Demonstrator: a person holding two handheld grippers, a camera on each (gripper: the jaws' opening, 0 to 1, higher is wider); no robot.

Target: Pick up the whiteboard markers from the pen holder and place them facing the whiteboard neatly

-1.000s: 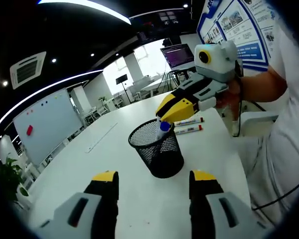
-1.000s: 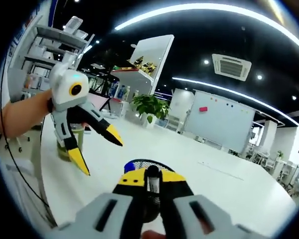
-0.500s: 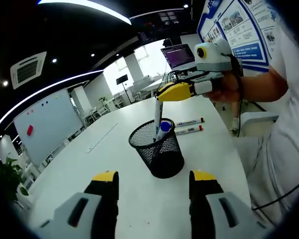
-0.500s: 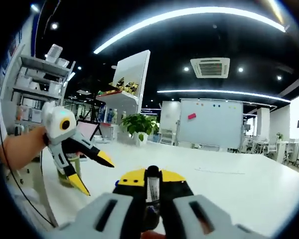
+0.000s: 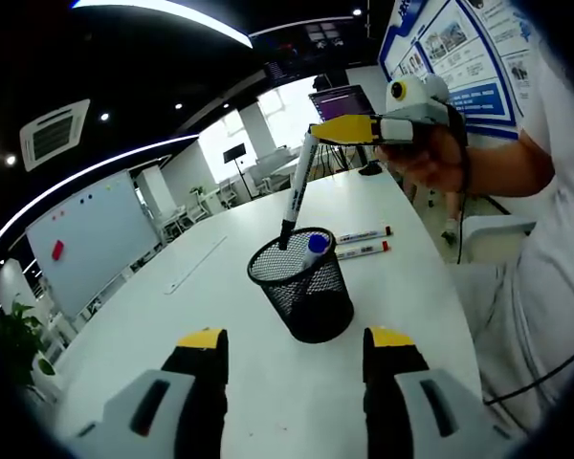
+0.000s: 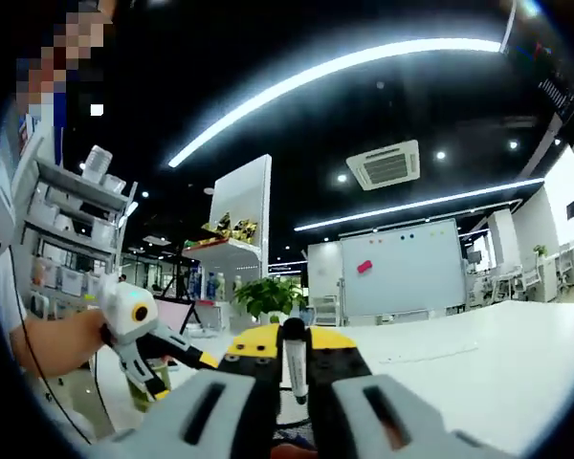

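A black mesh pen holder (image 5: 308,292) stands on the white table (image 5: 220,316), with a blue-capped marker (image 5: 314,246) leaning inside it. My right gripper (image 5: 318,131) is high above the holder, shut on a black marker (image 5: 295,191) that hangs down; its lower tip is level with the rim. The right gripper view has that marker (image 6: 293,363) upright between my right gripper's (image 6: 292,335) closed jaws. My left gripper (image 5: 297,337) stays open just in front of the holder, gripping nothing; it also appears as the left gripper (image 6: 182,375). Two red-ended markers (image 5: 362,234) lie side by side behind the holder.
A whiteboard (image 5: 86,239) stands past the table's far left side, also seen as the whiteboard (image 6: 402,268). A laptop (image 5: 340,100) sits at the far end of the table. A person's arm and white shirt (image 5: 545,220) are on the right. A plant (image 6: 268,296) and shelves (image 6: 77,220) stand behind.
My right gripper has risen, drawing the black marker up out of the holder until only its tip is at the rim. The right gripper view has tilted upward. The left gripper stayed still.
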